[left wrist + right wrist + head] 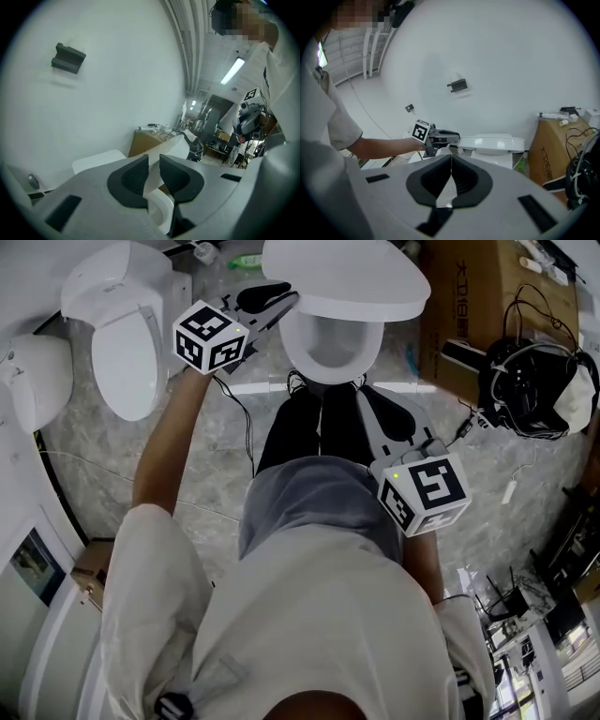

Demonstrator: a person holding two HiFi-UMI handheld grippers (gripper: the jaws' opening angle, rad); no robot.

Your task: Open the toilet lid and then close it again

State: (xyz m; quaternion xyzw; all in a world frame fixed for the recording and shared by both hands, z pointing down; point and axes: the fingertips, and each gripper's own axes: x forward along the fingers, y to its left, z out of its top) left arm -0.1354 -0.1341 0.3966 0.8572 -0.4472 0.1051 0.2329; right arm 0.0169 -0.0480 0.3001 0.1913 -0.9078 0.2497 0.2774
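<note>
A white toilet stands ahead of me, its lid [347,277] held part-way up over the bowl [328,345]. My left gripper [279,298] is at the lid's left edge. In the left gripper view its jaws [153,171] are shut on the thin white lid [172,144], with the seat rim [161,206] below. My right gripper [375,409] hangs in front of the toilet, apart from it. The right gripper view shows that gripper [451,176] shut with nothing in it, and the lid [492,139] lying nearly level beyond it, the left gripper [440,136] at its side.
A second toilet [122,324] with its lid up stands to the left, and another white fixture [33,381] beside it. At the right are a cardboard box [487,306] and a black headset with cables [534,390]. A thin cable [239,418] runs over the marble floor.
</note>
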